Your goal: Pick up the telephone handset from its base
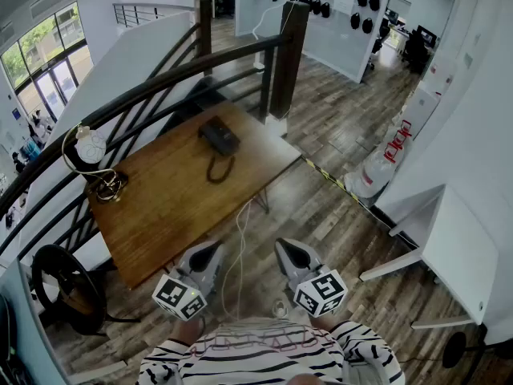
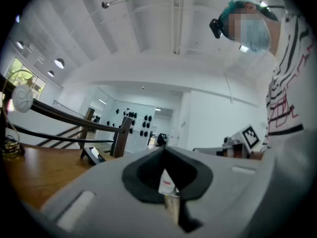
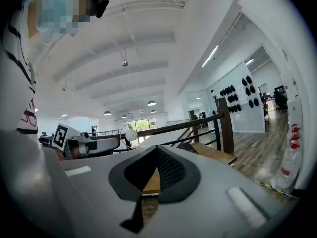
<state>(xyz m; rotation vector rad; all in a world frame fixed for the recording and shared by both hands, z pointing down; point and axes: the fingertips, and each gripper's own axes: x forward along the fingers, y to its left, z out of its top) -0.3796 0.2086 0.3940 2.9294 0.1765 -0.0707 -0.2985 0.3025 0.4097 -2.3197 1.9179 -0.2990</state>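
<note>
A black telephone (image 1: 218, 135) with its handset on the base sits at the far side of the wooden table (image 1: 168, 207); its dark cord (image 1: 219, 170) loops toward me. The left gripper view shows the phone (image 2: 92, 154) small and far off by the railing post. My left gripper (image 1: 211, 249) and right gripper (image 1: 284, 247) hang side by side in front of my striped shirt, short of the table's near corner, well apart from the phone. Both point level, jaws shut, nothing held. In its own view each gripper, left (image 2: 166, 150) and right (image 3: 157, 150), shows closed tips.
A white globe lamp (image 1: 90, 146) on a brass stand occupies the table's left corner. A dark wooden railing (image 1: 200, 62) with a thick post (image 1: 288, 54) runs behind the table. A white cable (image 1: 239, 247) hangs off the near edge. White tables (image 1: 449, 247) stand at right.
</note>
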